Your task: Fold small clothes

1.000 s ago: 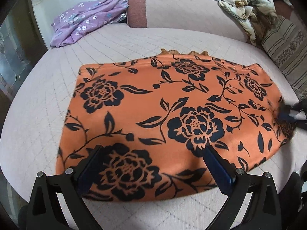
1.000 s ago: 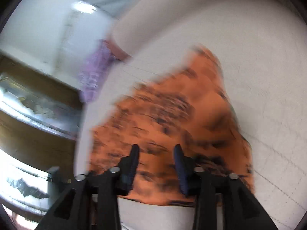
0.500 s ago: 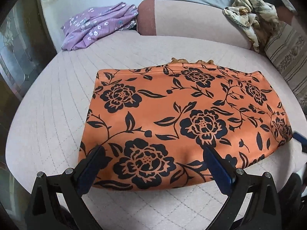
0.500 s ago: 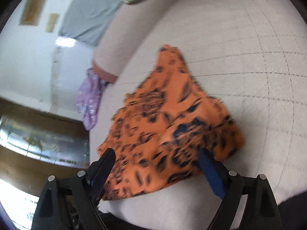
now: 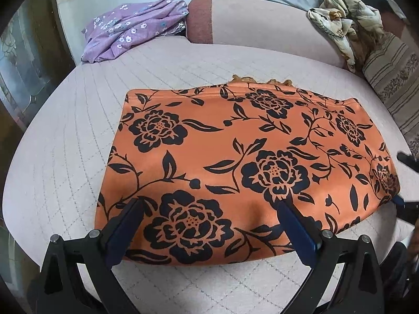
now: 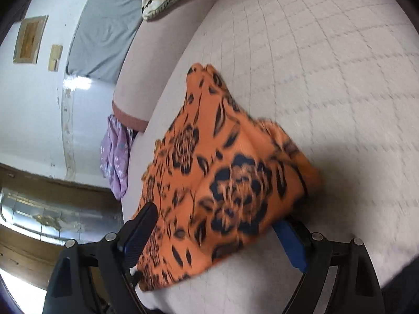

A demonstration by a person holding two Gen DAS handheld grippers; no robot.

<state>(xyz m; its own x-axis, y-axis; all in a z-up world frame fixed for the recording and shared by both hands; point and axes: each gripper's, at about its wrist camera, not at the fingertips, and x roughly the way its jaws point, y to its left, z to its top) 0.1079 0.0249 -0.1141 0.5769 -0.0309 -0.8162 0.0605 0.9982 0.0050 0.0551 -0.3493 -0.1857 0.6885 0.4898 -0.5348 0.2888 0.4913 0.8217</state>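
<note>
Orange floral garment (image 5: 243, 164) lay folded flat on the quilted pink cushion (image 5: 65, 157), near its front edge. Left gripper (image 5: 209, 219) hovered over the near hem, jaws spread wide, pads clear of the cloth, nothing held. Right gripper (image 6: 217, 233) sat at the garment's right end, jaws wide and easing inward; the cloth corner lay between them, one finger (image 6: 288, 238) partly tucked under it, no pinch visible. Purple flowered garment (image 5: 133, 26) lay at the far left, crumpled cream cloth (image 5: 340, 23) at the far right.
</note>
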